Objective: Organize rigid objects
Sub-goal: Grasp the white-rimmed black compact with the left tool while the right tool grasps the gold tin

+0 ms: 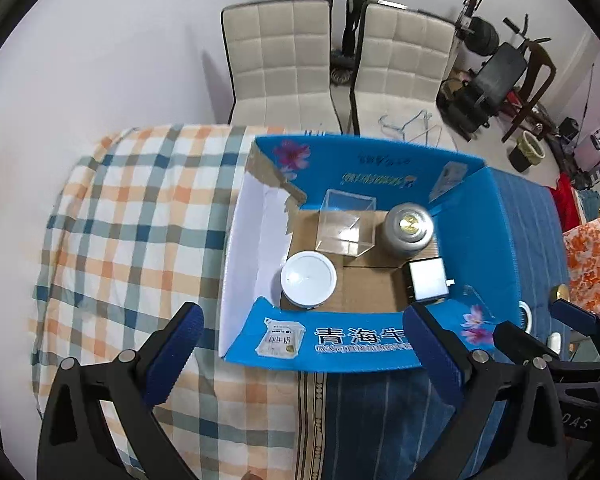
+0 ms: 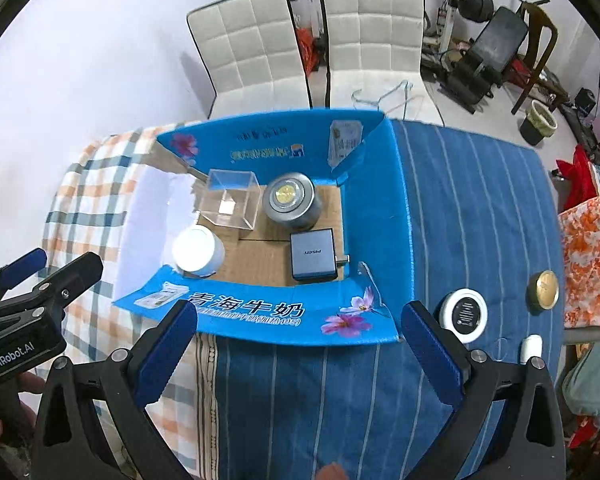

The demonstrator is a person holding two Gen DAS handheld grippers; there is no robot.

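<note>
A blue cardboard box (image 2: 260,320) with its flaps folded open is seen at the centre of both frames, resting on a table covered by a checked cloth (image 1: 140,208) on the left and a blue striped cloth (image 2: 472,208) on the right. Four things are held inside, with bare cardboard floor left between them: a clear plastic cube (image 2: 230,204) at the back left, a grey round tin (image 2: 292,202) with a gold centre beside it, a white round jar (image 2: 198,250) at the front left, and a grey charger (image 2: 313,254) marked "PISEN" at the front right. "青海牛奶" is printed on the near flap.

On the striped cloth, lower right of the right wrist frame, a white-rimmed black disc (image 2: 463,316), a gold-lidded tin (image 2: 543,289) and a small white item (image 2: 531,350) are set apart from the box; open cloth lies between them and the table edge.

The right gripper (image 2: 300,354) is shown with fingers spread wide and nothing between them. The left gripper (image 1: 304,360) is likewise wide open and empty; "GenRobot.AI" is read on its body at the left of the right wrist frame.
</note>
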